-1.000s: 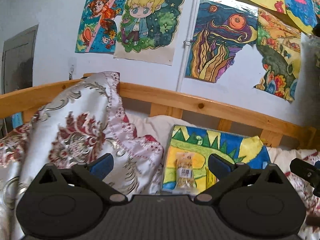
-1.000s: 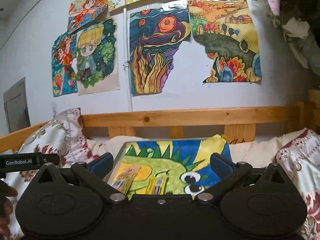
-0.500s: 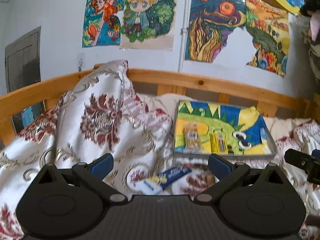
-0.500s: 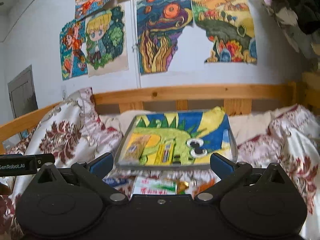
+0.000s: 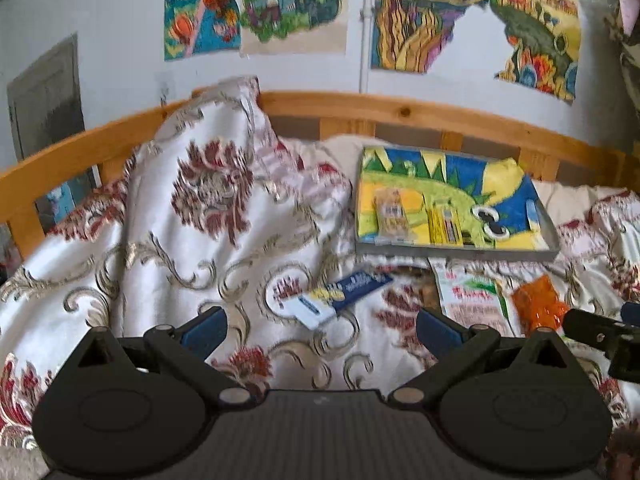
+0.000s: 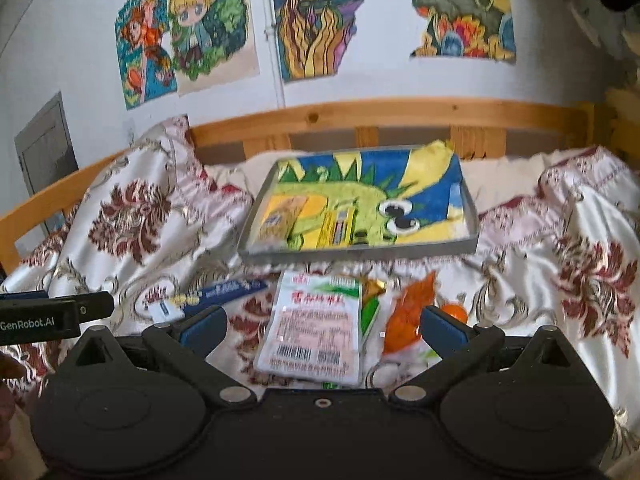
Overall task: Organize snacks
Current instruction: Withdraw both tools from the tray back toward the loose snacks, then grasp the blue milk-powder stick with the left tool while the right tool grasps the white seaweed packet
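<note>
Your left gripper (image 5: 320, 324) and right gripper (image 6: 323, 326) both hang wide open with nothing between the fingers. On the bed's flowered blanket (image 5: 180, 216) in front of you lie a blue and white packet (image 5: 344, 294), a pale pink and green pouch (image 6: 316, 326) with barcodes, and an orange wrapper (image 6: 408, 316). Behind them, the gray tray (image 6: 360, 254) with a dinosaur drawing holds a tan packet (image 6: 276, 216) and a yellow one (image 6: 340, 228).
</note>
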### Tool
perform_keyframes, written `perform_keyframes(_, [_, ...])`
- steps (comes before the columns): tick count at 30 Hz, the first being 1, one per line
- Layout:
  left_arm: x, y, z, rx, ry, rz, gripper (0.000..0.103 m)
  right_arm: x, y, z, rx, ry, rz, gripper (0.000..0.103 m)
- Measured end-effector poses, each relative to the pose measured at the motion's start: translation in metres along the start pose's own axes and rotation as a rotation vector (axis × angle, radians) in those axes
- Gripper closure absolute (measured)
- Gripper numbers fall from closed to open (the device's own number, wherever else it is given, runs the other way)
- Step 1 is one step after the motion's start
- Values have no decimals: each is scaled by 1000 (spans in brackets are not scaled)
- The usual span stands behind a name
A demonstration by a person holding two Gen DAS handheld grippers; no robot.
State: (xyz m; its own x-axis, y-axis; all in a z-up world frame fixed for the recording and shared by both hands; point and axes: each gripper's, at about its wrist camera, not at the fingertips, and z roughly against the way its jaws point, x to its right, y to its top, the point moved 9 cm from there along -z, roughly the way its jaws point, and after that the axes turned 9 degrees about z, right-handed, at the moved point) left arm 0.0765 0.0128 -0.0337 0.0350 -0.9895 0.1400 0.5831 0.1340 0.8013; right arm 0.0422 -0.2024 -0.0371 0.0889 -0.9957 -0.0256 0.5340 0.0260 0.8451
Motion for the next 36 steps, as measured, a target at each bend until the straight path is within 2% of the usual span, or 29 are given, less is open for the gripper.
perform_keyframes(10, [0, -8, -8, -70, 23, -14, 0, 2, -10, -11, -72, 10, -31, 1])
perform_keyframes(22, [5, -13, -21, -132, 17, -44, 1, 3, -13, -18, -103, 18, -49, 1])
perform_keyframes(32, [12, -13, -47, -234, 5, -81, 1, 5, -15, -28, -140, 25, -62, 1])
perform_keyframes(36, [13, -8, -57, -236, -14, -85, 1, 3, -14, -36, -161, 46, -58, 1])
